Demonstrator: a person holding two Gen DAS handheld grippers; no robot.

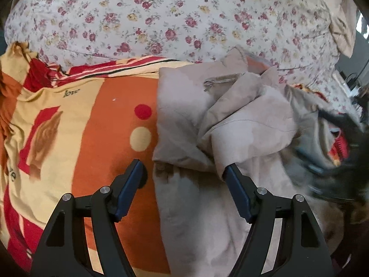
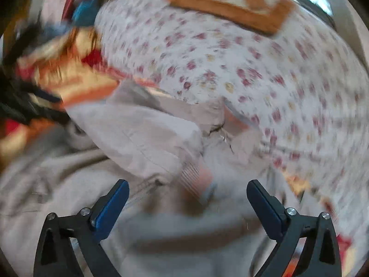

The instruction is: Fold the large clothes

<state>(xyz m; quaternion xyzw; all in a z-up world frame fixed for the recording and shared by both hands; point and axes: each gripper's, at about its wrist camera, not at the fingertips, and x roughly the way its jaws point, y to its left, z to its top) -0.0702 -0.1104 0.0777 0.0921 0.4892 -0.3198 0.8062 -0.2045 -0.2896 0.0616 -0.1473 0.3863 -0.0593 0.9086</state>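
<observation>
Left gripper (image 1: pixel 184 166): jaws wide apart, pointing steeply down at the bed; the edge of the garment lies between them. The fingertip (image 1: pixel 230 169) on the garment's side sits against or under a fold of the cloth, the other one over bare blanket. The pads do not press together on anything.
Right gripper (image 2: pixel 188 185): jaws spread wide above the garment, nothing clamped between them. This view is smeared by blur.
Right gripper seen from the left wrist: a dark, blurred shape (image 1: pixel 336 152) at the right edge, over the garment's far side.
Garment: a large beige jacket (image 1: pixel 230 124), crumpled, with a zipper (image 1: pixel 221 80) showing near its upper part and folds bunched in the middle.
Garment's long axis: it runs from the near edge of the left wrist view up toward the floral bedding; which end is collar or hem I cannot tell.
Garment's place: on the bed, partly over the blanket, its upper end touching the floral quilt.
Surface: an orange, yellow and red patterned blanket (image 1: pixel 110 138), with a white quilt printed with small red flowers (image 1: pixel 161 18) behind it.
Room: an orange and white checked cushion (image 2: pixel 230 2) lies on the quilt.
</observation>
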